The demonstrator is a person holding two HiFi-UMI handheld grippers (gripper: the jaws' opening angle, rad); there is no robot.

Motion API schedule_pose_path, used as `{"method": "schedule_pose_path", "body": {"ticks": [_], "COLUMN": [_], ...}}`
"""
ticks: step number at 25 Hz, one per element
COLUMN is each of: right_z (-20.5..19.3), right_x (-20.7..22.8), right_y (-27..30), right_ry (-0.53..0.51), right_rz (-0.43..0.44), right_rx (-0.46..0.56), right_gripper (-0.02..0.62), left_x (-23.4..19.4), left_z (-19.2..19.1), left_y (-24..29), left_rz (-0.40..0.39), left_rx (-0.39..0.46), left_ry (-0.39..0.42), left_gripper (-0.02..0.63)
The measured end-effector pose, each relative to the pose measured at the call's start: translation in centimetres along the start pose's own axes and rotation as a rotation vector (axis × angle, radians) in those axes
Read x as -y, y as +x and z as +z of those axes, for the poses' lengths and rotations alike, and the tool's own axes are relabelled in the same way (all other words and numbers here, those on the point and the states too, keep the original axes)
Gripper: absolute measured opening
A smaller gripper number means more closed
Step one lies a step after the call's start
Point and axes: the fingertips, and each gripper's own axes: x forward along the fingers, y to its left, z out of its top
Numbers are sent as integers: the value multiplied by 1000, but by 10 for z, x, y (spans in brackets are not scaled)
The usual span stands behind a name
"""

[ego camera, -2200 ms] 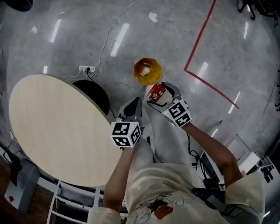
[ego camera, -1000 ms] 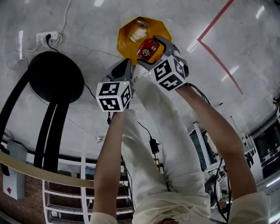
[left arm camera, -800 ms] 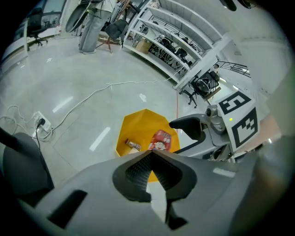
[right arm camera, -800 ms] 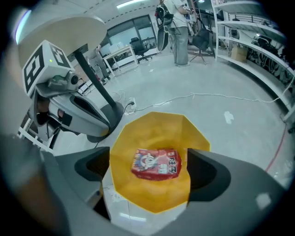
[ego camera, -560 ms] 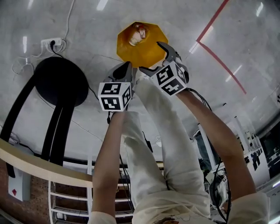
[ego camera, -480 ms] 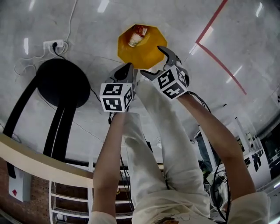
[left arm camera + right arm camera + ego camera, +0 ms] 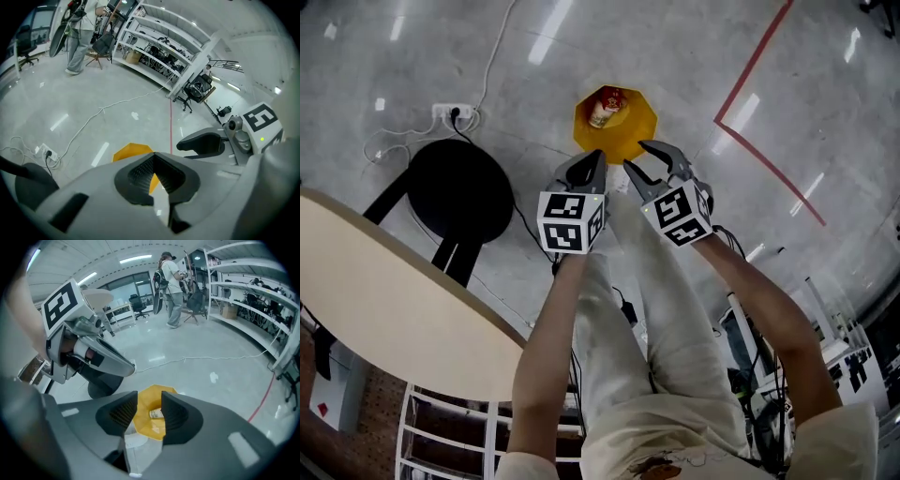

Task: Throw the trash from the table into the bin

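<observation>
One yellow bin point(image 7: 634, 133) stands on glossy grey floor point(image 7: 825, 94) near red tape point(image 7: 753, 58).

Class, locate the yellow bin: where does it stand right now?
In the head view the yellow bin stands at top centre, to the right of the black stool and to the left of the red tape line.

The yellow octagonal plastic bin point(image 7: 634, 118) stands on the grey concrete floor point(image 7: 694, 56), with red-and-white trash point(image 7: 604, 107) inside it. Left of the bin stands a black round stool point(image 7: 459, 192), with a white power strip point(image 7: 455, 112) behind that. The pale round wooden worktop point(image 7: 384, 291) lies nearer, at lower left.
</observation>
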Motion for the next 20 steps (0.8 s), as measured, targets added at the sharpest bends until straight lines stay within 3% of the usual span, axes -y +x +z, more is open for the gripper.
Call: {"method": "schedule_pose_path", "body": {"ticks": [7,15,20], "right_z": [56,147,191], "right_x": [-22,-104,-168], "right_y": [-58,-149,-205], "right_ry": [-64,-115,-178], "right_rz": [-30,46,93], "right_rx": [86,246,320], "right_gripper": [8,6,6], "left_x": [44,74,103], "left_z": [29,50,52], "left_y": [-81,-210,-297], "left_rz": [-5,46,61], "left_rx": [83,226,343], "left_ry": [14,22,-15], "left_gripper": [5,5,5]}}
